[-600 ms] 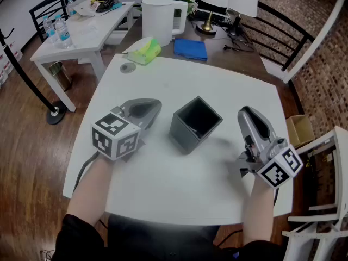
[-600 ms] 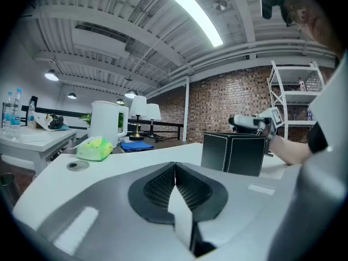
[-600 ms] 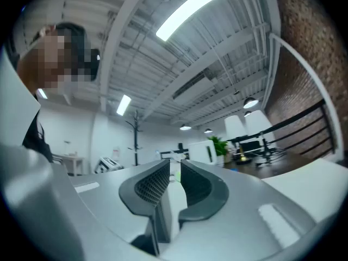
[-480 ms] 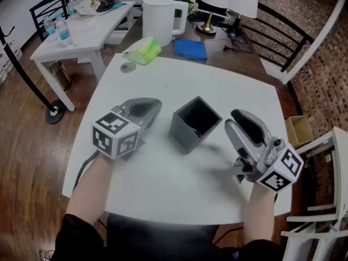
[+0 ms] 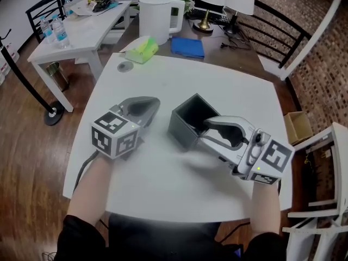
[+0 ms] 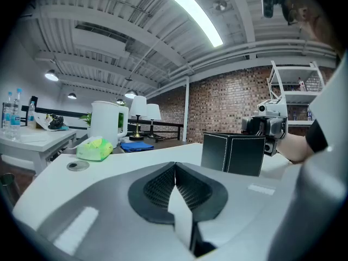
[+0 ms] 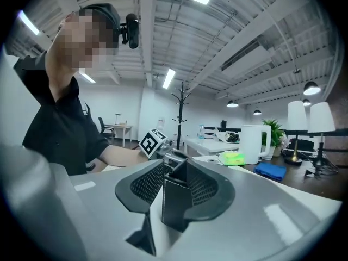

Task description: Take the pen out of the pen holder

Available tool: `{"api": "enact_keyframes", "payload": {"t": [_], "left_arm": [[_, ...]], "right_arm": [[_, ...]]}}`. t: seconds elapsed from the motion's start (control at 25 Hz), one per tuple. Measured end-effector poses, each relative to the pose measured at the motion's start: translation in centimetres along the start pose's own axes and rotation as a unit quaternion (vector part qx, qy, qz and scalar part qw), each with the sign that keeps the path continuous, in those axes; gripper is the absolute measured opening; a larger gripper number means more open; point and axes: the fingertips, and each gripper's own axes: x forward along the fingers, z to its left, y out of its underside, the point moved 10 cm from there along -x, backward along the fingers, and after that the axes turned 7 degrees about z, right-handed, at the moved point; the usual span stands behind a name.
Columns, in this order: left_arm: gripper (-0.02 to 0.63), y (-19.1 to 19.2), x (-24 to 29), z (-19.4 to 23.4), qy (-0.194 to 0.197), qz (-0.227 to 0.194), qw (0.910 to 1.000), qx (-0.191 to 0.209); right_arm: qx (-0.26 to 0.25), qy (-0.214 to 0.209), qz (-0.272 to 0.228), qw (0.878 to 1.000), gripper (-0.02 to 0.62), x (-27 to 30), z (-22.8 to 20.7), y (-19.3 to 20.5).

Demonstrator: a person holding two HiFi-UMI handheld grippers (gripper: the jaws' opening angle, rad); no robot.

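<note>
Left side first: the left gripper [image 5: 148, 106] lies low over the white table [image 5: 163, 189] with its jaws pressed together on nothing. It sits near the pen holder [image 5: 184, 130] but isn't touching it, so it's doing no bracing.

The holder is the dark square box standing upright in the middle of the table. I honestly can't spot a pen in it. The inside is just dark from above, so if a pen is there it's down in the shadow.

The right gripper [image 5: 206, 132] reaches in sideways, roughly level, with one corner of the holder between its spread jaws. There looks to be a gap beside one pad, so I'd call it wide apart rather than clamped, though it's a tight view.

What worries me is that if those jaws close here, they grab the box wall and not a pen. With nothing pinning the holder, any pull could drag or tip it.
</note>
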Motion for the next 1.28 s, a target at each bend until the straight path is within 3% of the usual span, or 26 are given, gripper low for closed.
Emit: {"api": "enact_keyframes", "payload": {"t": [0.48,0.84,1.0,1.28], "left_arm": [[0.003,0.1,0.0,0.0,0.0,-0.001,1.0,-0.001],[0.003,0.1,0.0,-0.1,0.0,0.0,1.0,-0.001],[0.003,0.1,0.1,0.0,0.0,0.0,1.0,0.0],[0.003,0.1,0.0,0.0,0.001,0.002,1.0,-0.001]], "right_arm": [[0.019,-0.001,0.016,1.0,0.084,0.9,-0.9,-0.3],[0.052,0.036,0.041,0.997,0.058,1.4,-1.1,-0.8],[0.07,0.063,0.01,0.995,0.046,1.1,-1.6,-0.5],[0.087,0.07,-0.069,0.991,0.043,-0.5,-1.7,-1.2]]}}
